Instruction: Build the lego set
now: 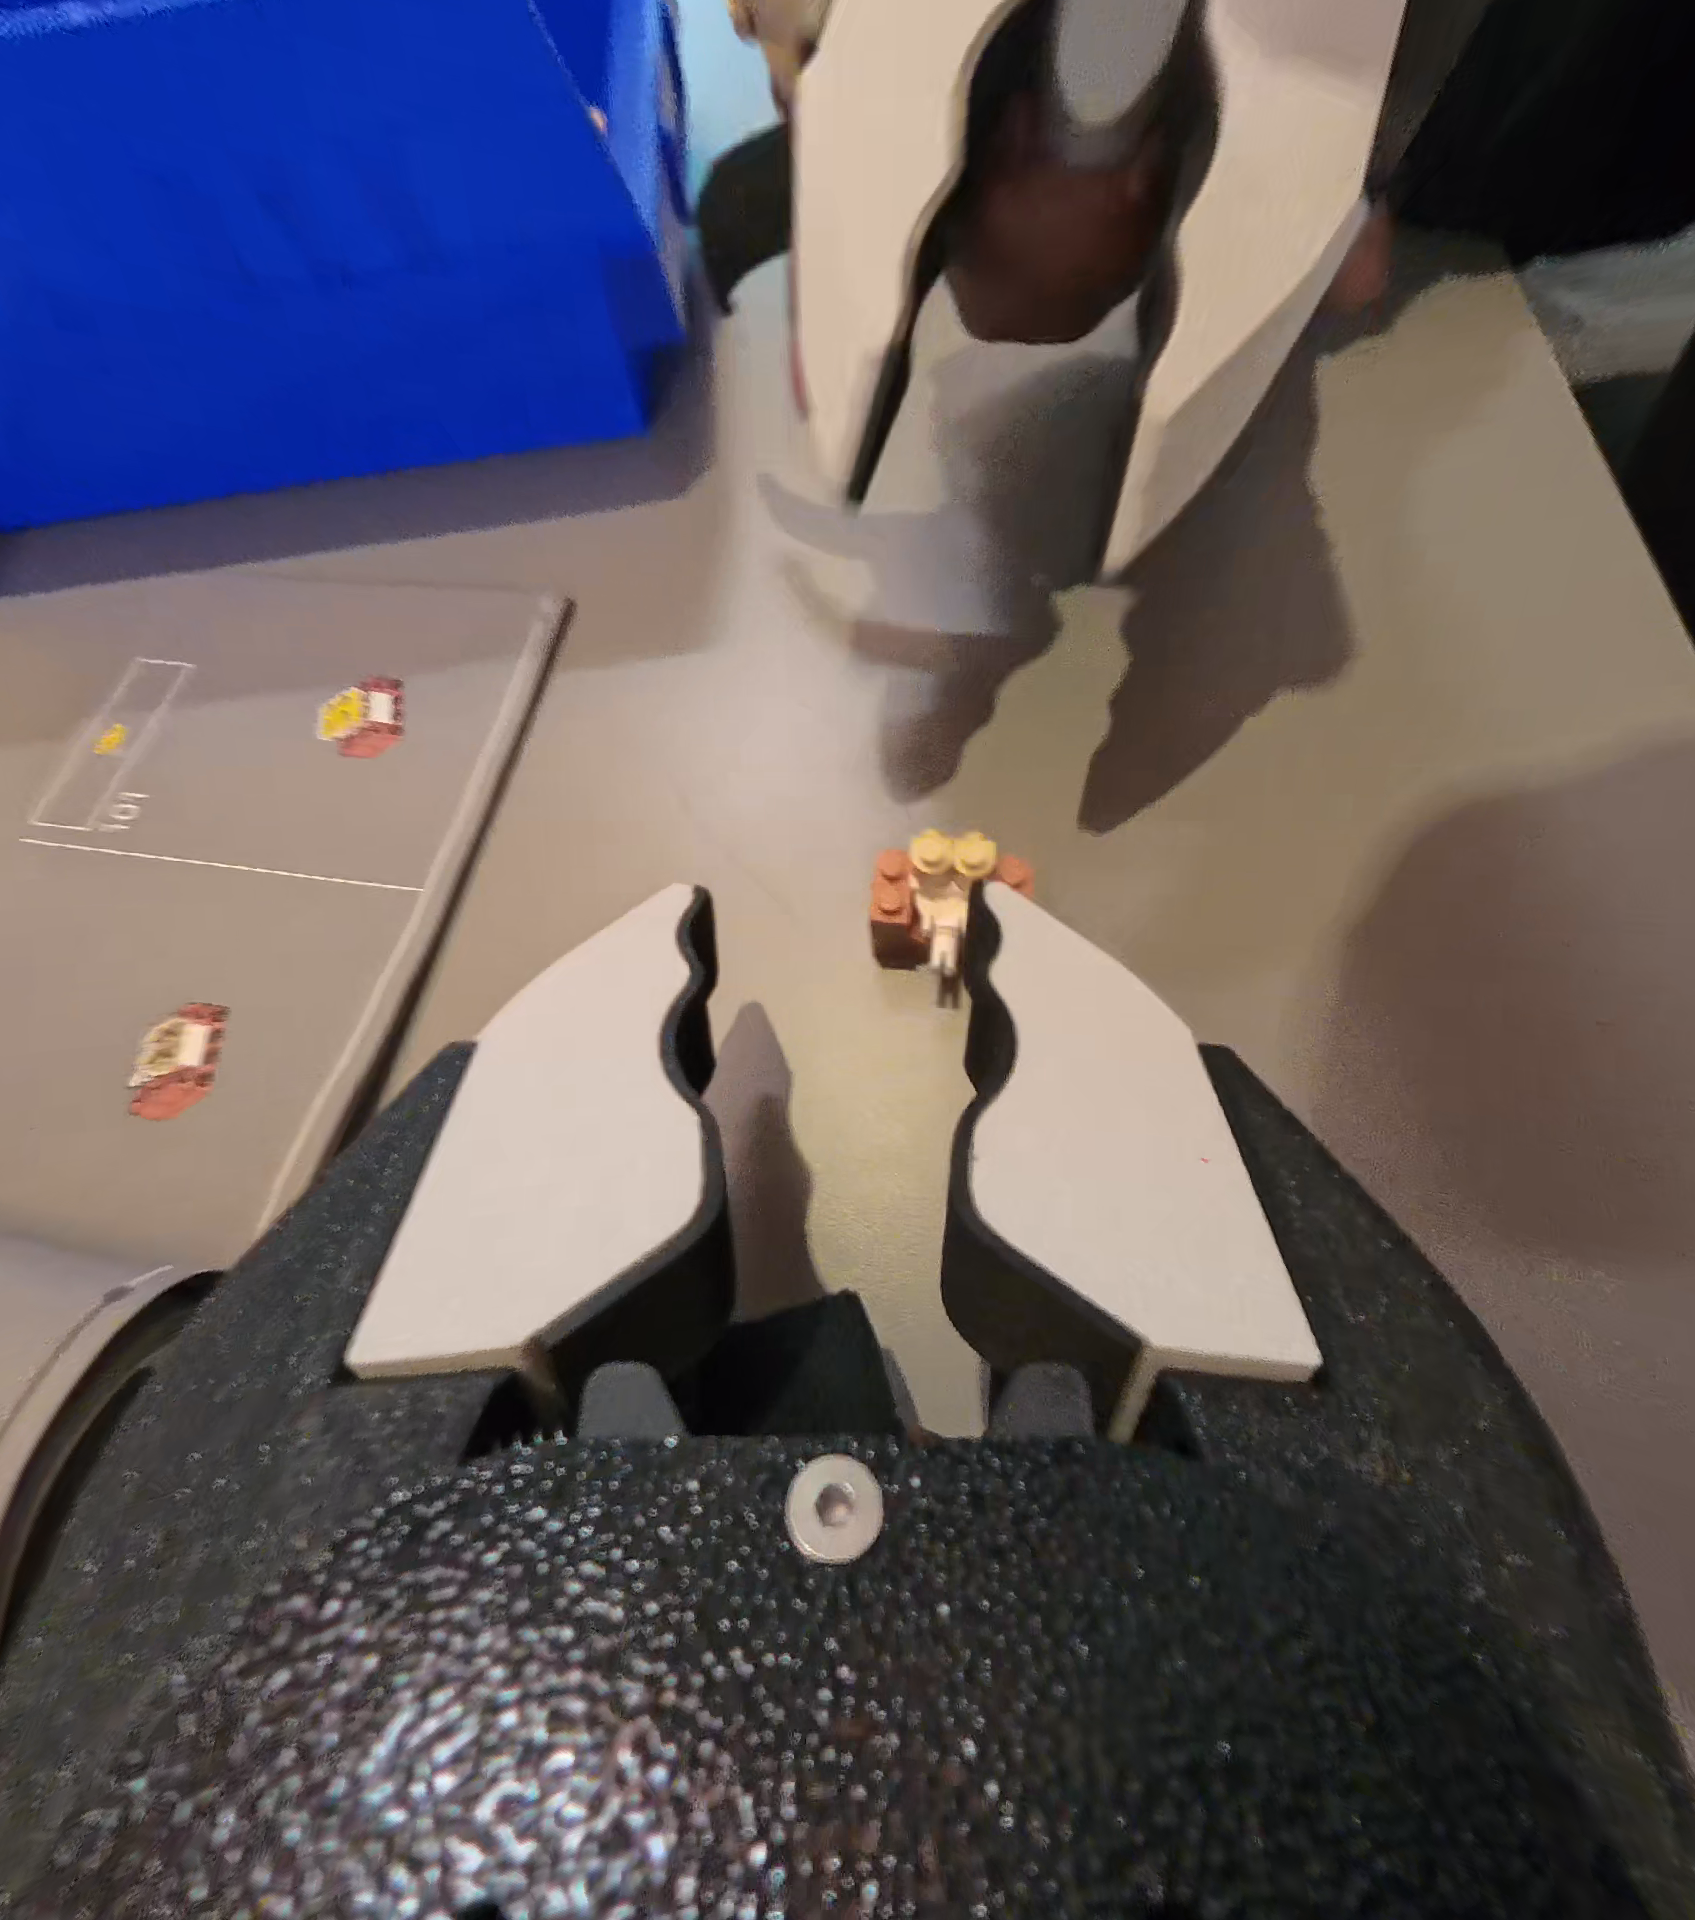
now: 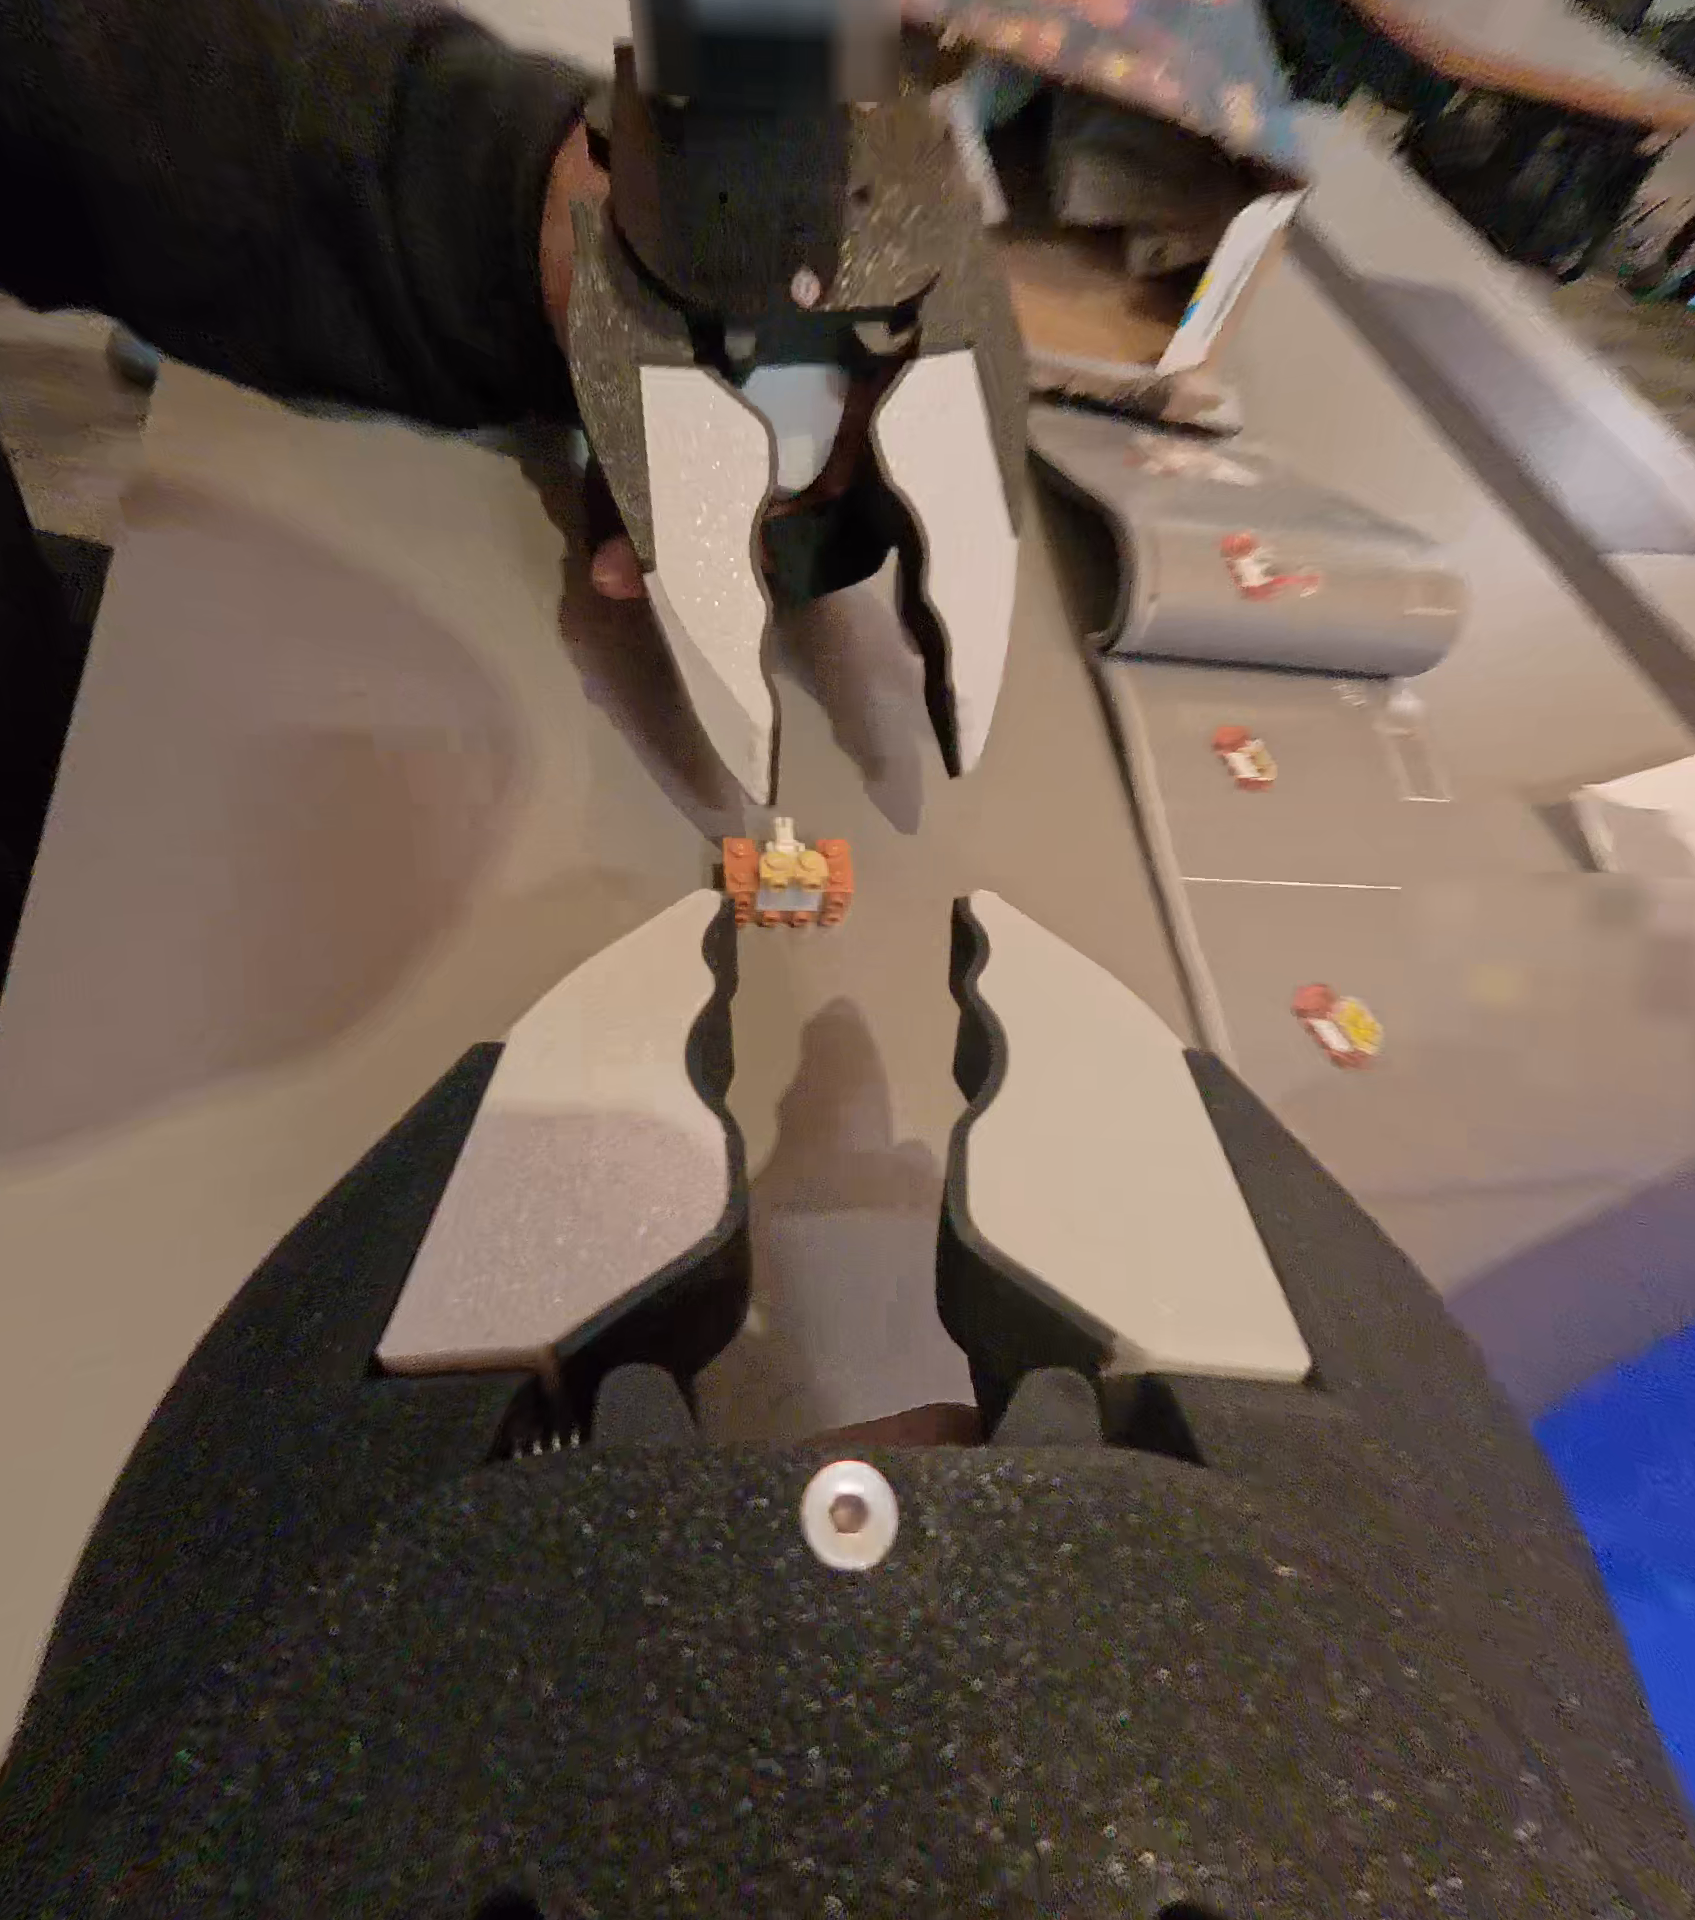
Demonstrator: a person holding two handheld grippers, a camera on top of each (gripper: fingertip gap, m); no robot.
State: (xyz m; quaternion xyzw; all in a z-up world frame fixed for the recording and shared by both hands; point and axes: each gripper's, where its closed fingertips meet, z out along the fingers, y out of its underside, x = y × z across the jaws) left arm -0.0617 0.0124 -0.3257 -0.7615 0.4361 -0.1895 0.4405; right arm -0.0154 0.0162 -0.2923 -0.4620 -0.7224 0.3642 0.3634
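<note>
Two hand-held grippers face each other across a grey desk (image 1: 1445,935), with a small brick model (image 1: 942,904) lying on the desk between them. The model is reddish-brown with two yellow round studs on top and a white piece sticking out of one side.

Left gripper (image 1: 838,914): fingers stand moderately apart with nothing clamped. The model lies just ahead of the right fingertip (image 1: 1004,914), close beside its inner edge; contact cannot be judged. The left finger stands well clear of the model, with bare desk between.

Right gripper (image 2: 838,914): fingers likewise parted and holding nothing. The model (image 2: 789,881) sits just beyond its left fingertip (image 2: 708,920), outside the gap, which shows bare desk.

Edges: an open instruction booklet (image 1: 230,883), grey pages with printed pictures of the model, lies flat to the left gripper's left, its edge running diagonally near the fingers. A blue bin (image 1: 251,260) stands past the booklet. The desk's far edge (image 1: 1653,499) runs behind the right gripper, with dark clothing beyond it.

Open room: desk surface is bare on the side of the model away from the booklet, out to that edge.
</note>
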